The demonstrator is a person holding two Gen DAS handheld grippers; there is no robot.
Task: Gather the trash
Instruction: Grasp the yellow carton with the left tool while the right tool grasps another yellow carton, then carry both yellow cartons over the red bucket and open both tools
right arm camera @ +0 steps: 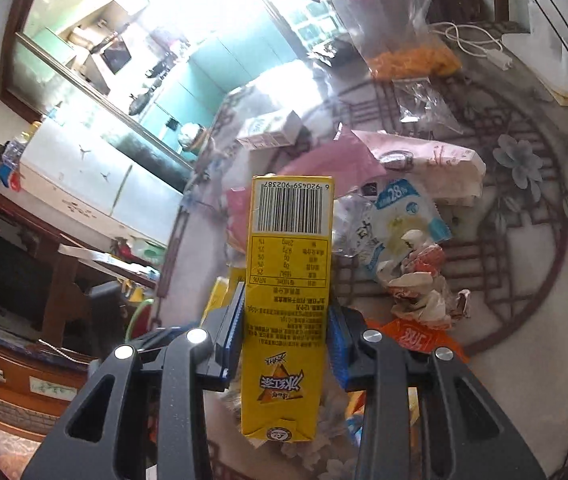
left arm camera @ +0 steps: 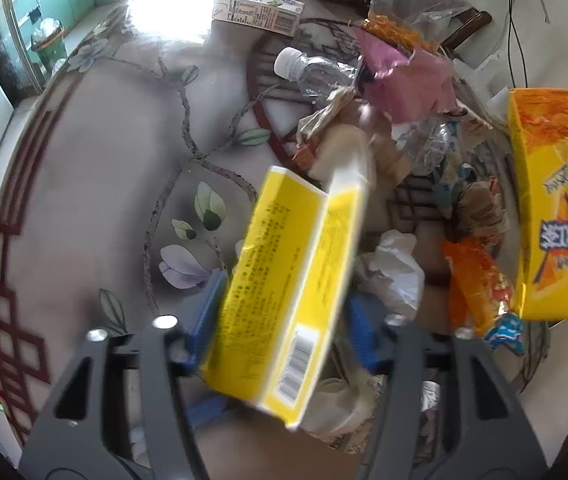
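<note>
Because both yellow cartons are thin card drink boxes, likely empty, I judge them light and stiff along the edges but easy to crush on the flat faces; the narrow sides near the middle are the sensible place to pinch. Left tongs [left arm camera: 280, 320] are partly closed around a yellow carton [left arm camera: 284, 280], which sits tilted between the blue pads [left arm camera: 208, 312]; the far pad's contact is blurred, yet the box looks lifted and gripped. Right tongs [right arm camera: 287, 340] are clenched on a second carton [right arm camera: 287, 280], pads pressing both narrow sides, barcode end pointing away. Beneath both lies the counter [left arm camera: 96, 184], littered with wrappers, a clear bottle [left arm camera: 315, 70] and pink paper [left arm camera: 407, 84].
</note>
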